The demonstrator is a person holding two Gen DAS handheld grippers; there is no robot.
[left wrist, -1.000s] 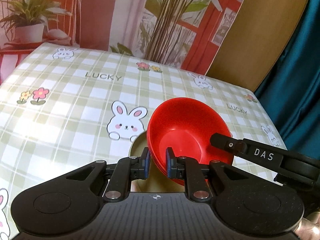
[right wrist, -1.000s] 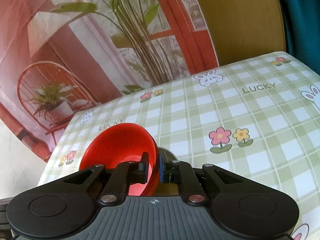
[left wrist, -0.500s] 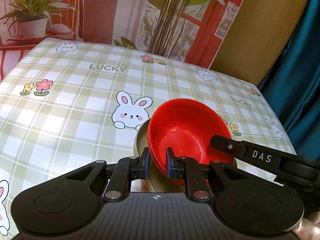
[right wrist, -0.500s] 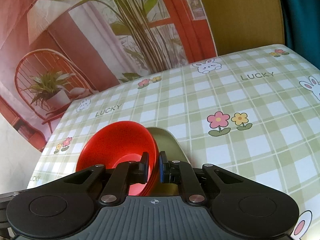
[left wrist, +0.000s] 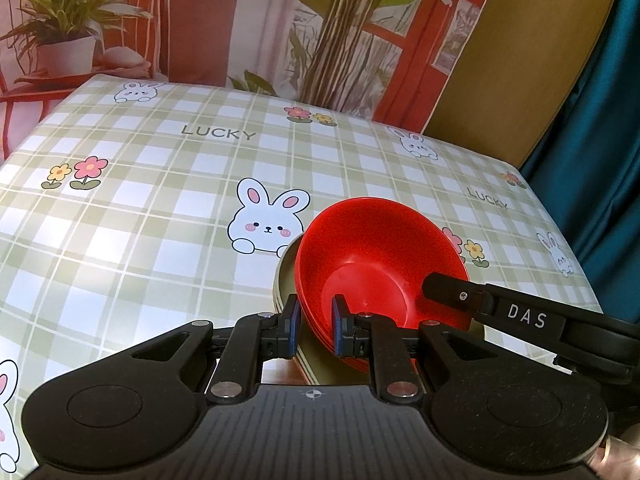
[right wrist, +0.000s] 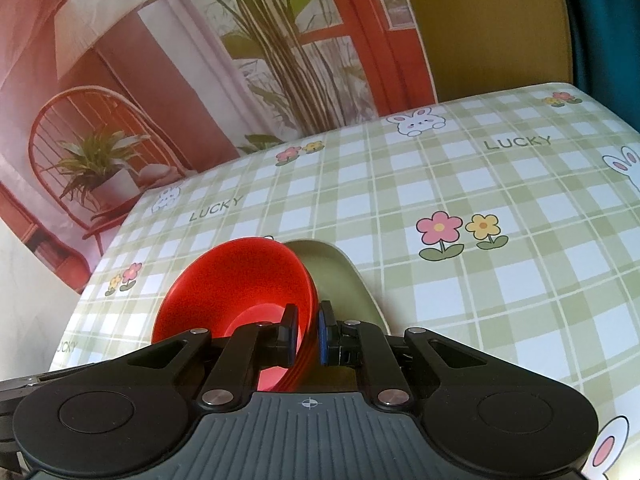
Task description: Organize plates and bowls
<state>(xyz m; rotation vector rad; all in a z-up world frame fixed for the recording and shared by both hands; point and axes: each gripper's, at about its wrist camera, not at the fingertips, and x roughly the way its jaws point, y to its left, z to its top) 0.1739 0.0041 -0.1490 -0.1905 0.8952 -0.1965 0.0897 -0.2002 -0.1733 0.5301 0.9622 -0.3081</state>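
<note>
A stack of red bowls [left wrist: 376,264] is held by both grippers over an olive-green plate [left wrist: 286,276]. My left gripper [left wrist: 315,330] is shut on the bowls' near-left rim. My right gripper [right wrist: 308,334] is shut on the opposite rim of the red bowls [right wrist: 236,284]; one of its fingers [left wrist: 452,292] shows at the right of the left wrist view. In the right wrist view the green plate [right wrist: 340,280] lies under and to the right of the bowls. I cannot tell whether the bowls touch the plate.
The table carries a green checked cloth with bunnies and flowers [left wrist: 160,208]. Its right edge meets a teal curtain [left wrist: 600,120]. A printed backdrop with plants [right wrist: 200,60] stands behind the far edge.
Both grippers have carried the red bowls further over the table. The green plate has come into view under the bowls and more of it shows now.
</note>
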